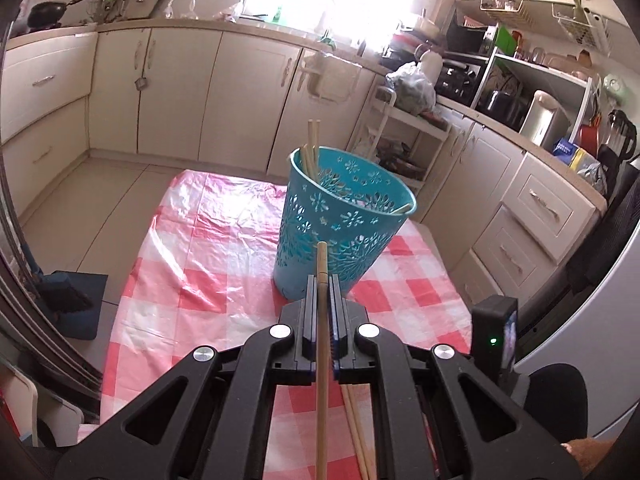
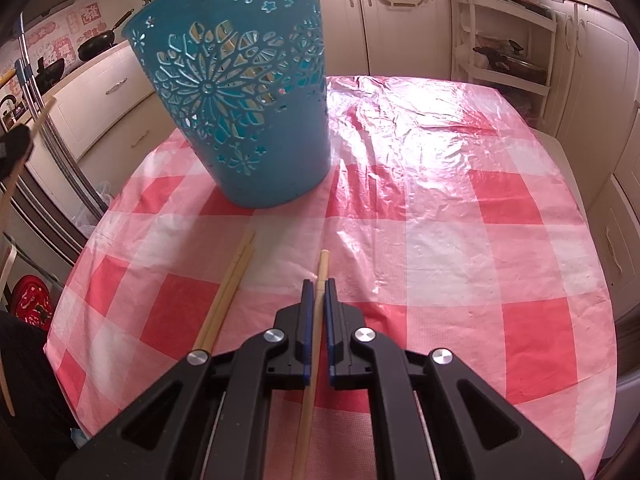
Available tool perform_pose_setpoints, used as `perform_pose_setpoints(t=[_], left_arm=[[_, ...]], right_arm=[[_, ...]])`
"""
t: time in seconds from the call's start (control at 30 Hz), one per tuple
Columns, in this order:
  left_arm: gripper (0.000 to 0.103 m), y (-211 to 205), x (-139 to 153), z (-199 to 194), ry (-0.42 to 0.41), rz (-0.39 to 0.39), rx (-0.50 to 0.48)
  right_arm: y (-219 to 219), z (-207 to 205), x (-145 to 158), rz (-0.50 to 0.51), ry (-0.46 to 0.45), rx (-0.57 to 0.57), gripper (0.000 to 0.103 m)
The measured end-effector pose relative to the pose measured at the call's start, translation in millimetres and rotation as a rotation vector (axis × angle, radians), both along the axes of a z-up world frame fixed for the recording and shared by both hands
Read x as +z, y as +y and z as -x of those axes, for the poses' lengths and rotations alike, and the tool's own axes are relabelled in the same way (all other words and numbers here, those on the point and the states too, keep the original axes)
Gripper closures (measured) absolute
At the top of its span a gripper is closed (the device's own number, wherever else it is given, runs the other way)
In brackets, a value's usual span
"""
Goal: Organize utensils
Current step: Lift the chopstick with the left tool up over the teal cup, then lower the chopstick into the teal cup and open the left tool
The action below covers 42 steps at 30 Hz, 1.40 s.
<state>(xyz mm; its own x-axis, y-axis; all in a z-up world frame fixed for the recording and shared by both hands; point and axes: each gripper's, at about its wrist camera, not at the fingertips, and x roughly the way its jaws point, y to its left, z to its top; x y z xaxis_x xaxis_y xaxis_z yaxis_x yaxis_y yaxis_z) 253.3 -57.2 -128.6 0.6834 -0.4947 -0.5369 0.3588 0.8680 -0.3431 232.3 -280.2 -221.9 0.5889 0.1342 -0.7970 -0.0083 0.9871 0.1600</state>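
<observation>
A teal cut-out basket [image 1: 344, 220] [image 2: 240, 92] stands upright on the red-and-white checked tablecloth [image 1: 208, 248] [image 2: 440, 220]. Two chopsticks [image 1: 312, 144] lean inside it at the far rim, and another tip [image 1: 404, 209] shows at its right rim. My left gripper [image 1: 323, 280] is shut on one wooden chopstick [image 1: 321, 260], held above the table in front of the basket. My right gripper [image 2: 319, 282] is shut on another chopstick [image 2: 322, 264], low over the cloth. A loose pair of chopsticks [image 2: 232, 284] [image 1: 358, 432] lies on the cloth to its left.
The left gripper with its chopstick [image 2: 8, 200] shows at the left edge of the right wrist view. Cream cabinets [image 1: 180, 92] and a white trolley [image 1: 400, 136] ring the table. A blue dustpan [image 1: 76, 300] lies on the floor to the left. A fridge [image 1: 580, 340] stands at the right.
</observation>
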Motion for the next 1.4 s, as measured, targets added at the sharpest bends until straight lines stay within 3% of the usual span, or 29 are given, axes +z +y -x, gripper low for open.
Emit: perform_pose_setpoints(t=[0.47, 0.93, 1.4], left_arm=[[0.098, 2.7, 76.7, 44.3, -0.189, 0.109, 0.008], [0.098, -14.7, 155.6, 30.0, -0.415, 0.155, 0.096], [0.098, -53.5, 168.3, -10.3, -0.462, 0.128, 0.105]], right_arm=[[-2.7, -0.7, 0.0, -0.019, 0.002, -0.004, 0.097], [-4.0, -0.9, 0.2, -0.032, 0.003, -0.004, 0.097], [-0.9, -0.4, -0.1, -0.018, -0.001, 0.003, 0.097]])
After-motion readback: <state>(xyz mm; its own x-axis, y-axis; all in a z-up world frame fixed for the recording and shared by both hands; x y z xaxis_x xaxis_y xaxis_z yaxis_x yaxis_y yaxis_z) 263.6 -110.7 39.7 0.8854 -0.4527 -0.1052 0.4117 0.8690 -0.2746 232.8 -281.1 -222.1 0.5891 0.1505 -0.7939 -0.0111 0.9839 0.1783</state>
